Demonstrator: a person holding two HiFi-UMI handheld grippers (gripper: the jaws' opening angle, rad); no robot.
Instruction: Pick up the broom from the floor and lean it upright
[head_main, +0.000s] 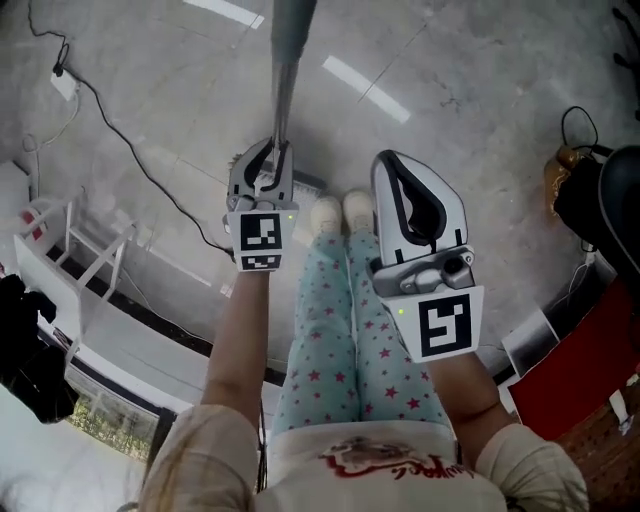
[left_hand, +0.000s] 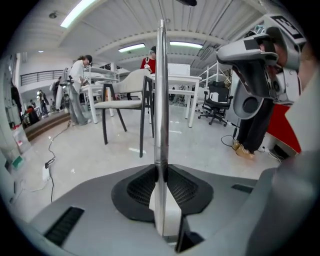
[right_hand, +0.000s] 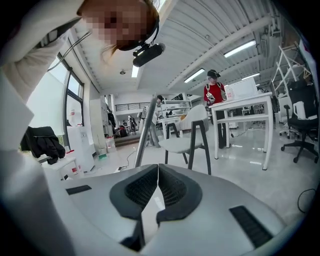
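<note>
The broom shows only as a grey metal handle (head_main: 283, 70), running from my left gripper (head_main: 272, 165) up out of the top of the head view; its head is not in view. My left gripper is shut on the handle, which stands straight up between the black pads (left_hand: 142, 187) in the left gripper view, where the handle (left_hand: 161, 90) crosses the middle. My right gripper (head_main: 388, 160) hangs beside it to the right, shut with nothing between its pads (right_hand: 140, 187). From the right gripper view the handle (right_hand: 145, 132) slants just left of the jaws.
A white rack (head_main: 70, 240) stands at the left, with a black cable (head_main: 130, 150) and a power strip (head_main: 62, 82) on the floor. A black bag (head_main: 605, 200) and a red panel (head_main: 590, 350) are at the right. A chair (left_hand: 125, 102), tables and people stand farther off.
</note>
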